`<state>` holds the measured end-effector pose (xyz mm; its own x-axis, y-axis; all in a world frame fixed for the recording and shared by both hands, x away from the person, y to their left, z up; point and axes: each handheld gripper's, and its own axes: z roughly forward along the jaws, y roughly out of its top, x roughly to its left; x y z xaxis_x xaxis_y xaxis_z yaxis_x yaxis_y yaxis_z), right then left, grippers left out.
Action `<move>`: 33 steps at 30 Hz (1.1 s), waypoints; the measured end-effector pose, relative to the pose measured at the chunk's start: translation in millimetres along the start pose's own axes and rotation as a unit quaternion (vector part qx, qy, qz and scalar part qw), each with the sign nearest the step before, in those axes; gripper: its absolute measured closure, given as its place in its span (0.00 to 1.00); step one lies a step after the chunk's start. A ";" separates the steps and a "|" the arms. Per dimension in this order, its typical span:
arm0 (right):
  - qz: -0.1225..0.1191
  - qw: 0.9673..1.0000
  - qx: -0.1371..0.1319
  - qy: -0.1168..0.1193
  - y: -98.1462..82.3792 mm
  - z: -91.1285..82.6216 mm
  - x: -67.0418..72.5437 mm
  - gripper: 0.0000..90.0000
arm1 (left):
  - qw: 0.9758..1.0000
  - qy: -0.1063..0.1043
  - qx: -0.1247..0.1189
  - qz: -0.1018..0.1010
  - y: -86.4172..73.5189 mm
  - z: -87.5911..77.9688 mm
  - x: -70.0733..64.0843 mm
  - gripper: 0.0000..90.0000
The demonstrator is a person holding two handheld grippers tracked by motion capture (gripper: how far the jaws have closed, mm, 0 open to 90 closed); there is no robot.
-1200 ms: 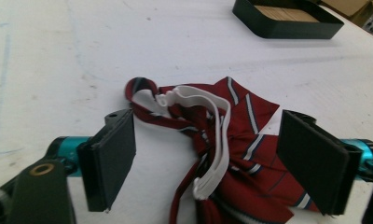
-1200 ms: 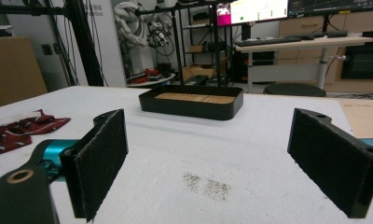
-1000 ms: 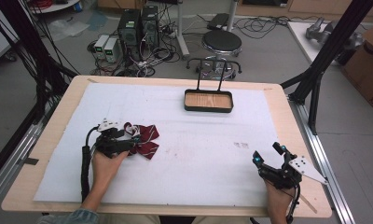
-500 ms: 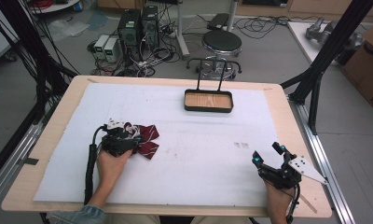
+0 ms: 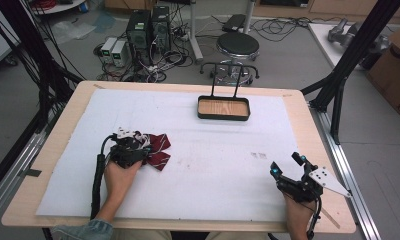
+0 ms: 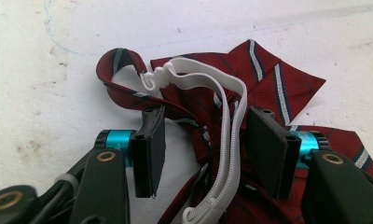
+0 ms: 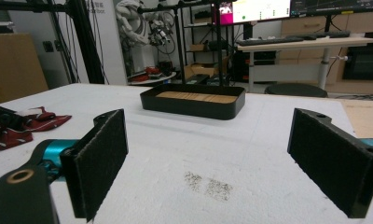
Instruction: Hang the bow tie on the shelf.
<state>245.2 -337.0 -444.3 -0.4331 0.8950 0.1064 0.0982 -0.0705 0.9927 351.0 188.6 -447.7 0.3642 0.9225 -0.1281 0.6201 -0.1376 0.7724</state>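
Both hands (image 5: 119, 176) low, palms down.

Site: robotics lab. We log a black strut frame (image 5: 355, 47) round the table (image 5: 63, 117), 2 PC towers (image 5: 149, 27) w/ cable tangle on the floor, a stool (image 5: 237, 47), a robot arm (image 7: 145, 23) on shelving, monitors (image 7: 261, 8) at rear, and a cardboard box (image 5: 395, 75).

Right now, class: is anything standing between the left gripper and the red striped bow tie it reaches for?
Nothing visible does. The left gripper has just been closing, its jaws straddling the bow tie's knot and white elastic strap, not yet pressing them.
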 end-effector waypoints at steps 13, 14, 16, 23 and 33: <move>0.001 1.000 -0.002 -0.001 -0.1 -0.2 -0.6 0.12 | 1.000 0.005 0.003 0.014 -0.7 -1.0 -3.7 0.74; 0.001 1.000 -0.001 -0.001 -0.2 -0.3 -0.5 0.12 | 1.000 0.007 0.003 0.016 -0.8 -1.0 -4.1 0.77; 0.004 1.000 -0.001 -0.001 -0.2 -0.3 -0.3 0.12 | 1.000 0.010 0.004 0.020 -0.8 -1.0 -4.3 0.80; 0.005 1.000 0.000 -0.001 -0.2 -0.3 -0.3 0.12 | 0.999 0.006 -0.001 0.031 -0.2 -2.5 -6.2 0.83; 0.004 1.000 0.000 -0.001 -0.2 -0.4 -0.4 0.12 | 0.990 -0.027 -0.064 0.125 7.7 -17.0 -27.4 0.83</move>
<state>245.0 -337.6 -444.5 -0.4312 0.8951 0.1135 0.1010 -0.0771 0.9919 333.9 168.5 -427.7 0.5344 0.8439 0.0469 0.4144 -0.3100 0.8557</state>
